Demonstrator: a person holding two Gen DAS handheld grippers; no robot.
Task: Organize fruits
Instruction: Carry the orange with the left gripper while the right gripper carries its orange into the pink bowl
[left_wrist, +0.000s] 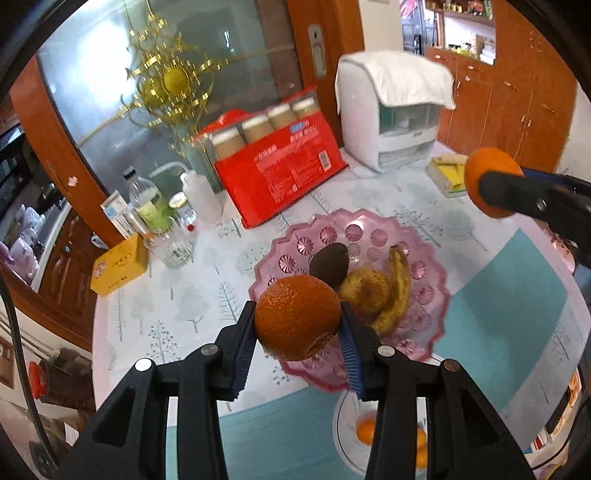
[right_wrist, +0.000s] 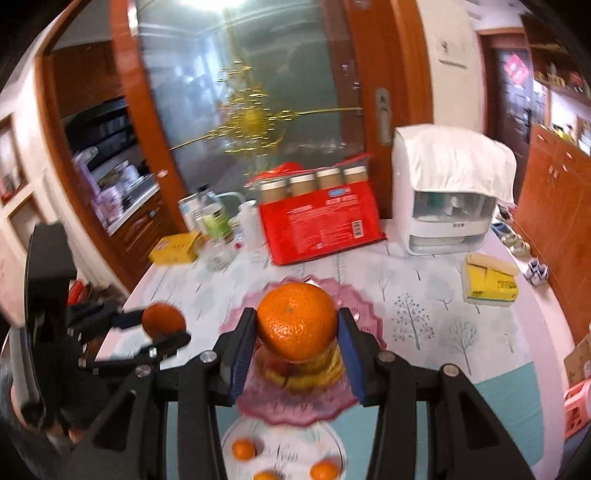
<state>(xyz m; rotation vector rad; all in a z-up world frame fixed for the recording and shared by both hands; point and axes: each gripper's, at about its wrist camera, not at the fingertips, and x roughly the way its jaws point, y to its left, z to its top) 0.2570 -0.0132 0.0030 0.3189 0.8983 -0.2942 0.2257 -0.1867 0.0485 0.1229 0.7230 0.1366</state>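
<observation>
My left gripper (left_wrist: 298, 325) is shut on a dark orange (left_wrist: 297, 317), held in the air above the near rim of a pink scalloped bowl (left_wrist: 424, 291). Inside the bowl lie a banana (left_wrist: 397, 291), a yellowish fruit (left_wrist: 364, 290) and a dark brown fruit (left_wrist: 328, 264). My right gripper (right_wrist: 297, 326) is shut on a bright orange (right_wrist: 297, 321) above the same pink bowl (right_wrist: 364, 306). Each gripper shows in the other's view: the right one (left_wrist: 491, 184) at the right edge, the left one (right_wrist: 164, 325) at the left. A clear plate (right_wrist: 332, 439) near me holds small oranges (right_wrist: 243, 448).
At the back of the tree-patterned tablecloth (left_wrist: 177, 306) stand a red package of jars (left_wrist: 280, 166), a white appliance under a cloth (left_wrist: 391, 110), bottles (left_wrist: 147, 203), a glass (left_wrist: 173, 247) and a yellow box (left_wrist: 118, 266). A yellow tissue pack (right_wrist: 489, 284) lies to the right.
</observation>
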